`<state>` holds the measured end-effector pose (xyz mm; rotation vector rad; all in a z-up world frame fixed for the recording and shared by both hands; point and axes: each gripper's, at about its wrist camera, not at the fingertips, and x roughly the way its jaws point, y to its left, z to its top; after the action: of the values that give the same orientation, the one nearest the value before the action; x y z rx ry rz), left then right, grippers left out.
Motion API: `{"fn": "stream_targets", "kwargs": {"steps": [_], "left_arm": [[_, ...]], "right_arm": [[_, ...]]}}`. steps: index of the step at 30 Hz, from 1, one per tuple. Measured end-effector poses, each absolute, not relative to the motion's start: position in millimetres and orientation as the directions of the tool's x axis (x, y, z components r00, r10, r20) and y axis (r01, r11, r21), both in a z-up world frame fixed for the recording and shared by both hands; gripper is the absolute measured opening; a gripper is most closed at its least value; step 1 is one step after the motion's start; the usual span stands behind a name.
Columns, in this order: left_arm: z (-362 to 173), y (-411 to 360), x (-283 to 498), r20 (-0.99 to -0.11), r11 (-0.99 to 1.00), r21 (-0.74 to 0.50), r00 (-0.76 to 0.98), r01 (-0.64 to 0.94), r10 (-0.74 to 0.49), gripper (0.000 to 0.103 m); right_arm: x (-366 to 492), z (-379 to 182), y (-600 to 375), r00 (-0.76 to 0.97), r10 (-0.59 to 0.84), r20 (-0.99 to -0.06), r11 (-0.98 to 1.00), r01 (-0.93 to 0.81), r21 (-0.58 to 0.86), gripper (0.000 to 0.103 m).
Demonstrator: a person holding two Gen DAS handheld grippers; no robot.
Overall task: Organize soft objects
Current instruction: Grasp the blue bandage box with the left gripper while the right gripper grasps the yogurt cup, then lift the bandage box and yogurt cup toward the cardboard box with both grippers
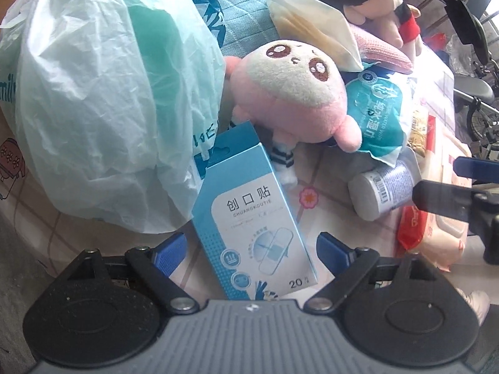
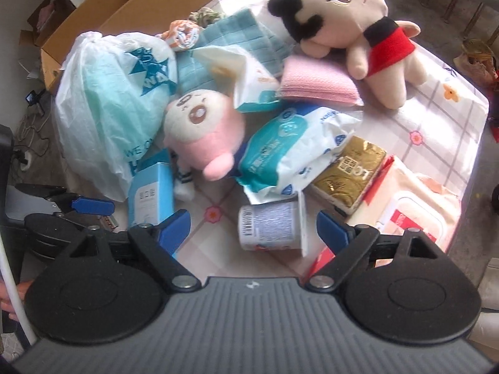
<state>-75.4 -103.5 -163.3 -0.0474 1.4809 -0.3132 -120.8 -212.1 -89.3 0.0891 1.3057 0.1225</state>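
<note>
Your left gripper [image 1: 251, 246] stands wide open, its jaws either side of the blue plaster box [image 1: 249, 218] without touching it. Your right gripper [image 2: 252, 222] is open too, with the white cup [image 2: 269, 226] lying on its side between the jaws, apart from both. From the right claw, the bulging plastic bag [image 2: 109, 109] sits at 10 o'clock, the black-haired doll [image 2: 349, 28] at 1 o'clock, the pink plush [image 2: 202, 124] at 11 o'clock beside the bag, and the teal wipes pack [image 2: 280, 152] at 12 o'clock, just beyond the cup.
</note>
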Motion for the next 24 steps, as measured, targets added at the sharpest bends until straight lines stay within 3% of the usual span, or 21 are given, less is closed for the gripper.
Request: {"fn": "stream_targets", "kwargs": {"steps": [4, 8, 15, 18, 21, 24], "left_arm": [[-178.9, -120.1, -64.8, -0.980, 0.974, -0.179, 0.061, 0.138, -0.189, 0.091], [-193.8, -132.5, -63.3, -0.991, 0.986, -0.111, 0.063, 0.128, -0.120, 0.084], [-191.7, -126.5, -80.8, -0.986, 0.991, -0.100, 0.122, 0.093, -0.111, 0.080], [-188.8, -122.8, -87.3, -0.985, 0.991, -0.105, 0.127, 0.086, -0.115, 0.080], [-184.9, -121.1, -93.3, -0.983, 0.989, -0.108, 0.140, 0.099, -0.121, 0.080], [-182.8, -122.1, -93.4, -0.981, 0.987, -0.117, 0.144, 0.113, -0.133, 0.080]], "right_arm": [[-116.7, -105.5, -222.9, 0.253, 0.123, -0.960, 0.992, -0.017, 0.123, 0.088], [-115.7, -113.9, -222.2, 0.240, 0.116, -0.964, 0.993, -0.032, 0.112, 0.088], [-103.4, -133.7, -215.0, 0.195, 0.116, -0.974, 0.992, -0.068, 0.104, 0.085], [-96.7, -148.1, -210.0, 0.152, 0.107, -0.983, 0.991, -0.090, 0.094, 0.078], [-92.6, -162.2, -201.7, 0.095, 0.095, -0.991, 0.989, -0.120, 0.083, 0.063], [-94.6, -163.6, -190.9, 0.103, 0.056, -0.993, 0.987, -0.159, 0.039, 0.062]]}}
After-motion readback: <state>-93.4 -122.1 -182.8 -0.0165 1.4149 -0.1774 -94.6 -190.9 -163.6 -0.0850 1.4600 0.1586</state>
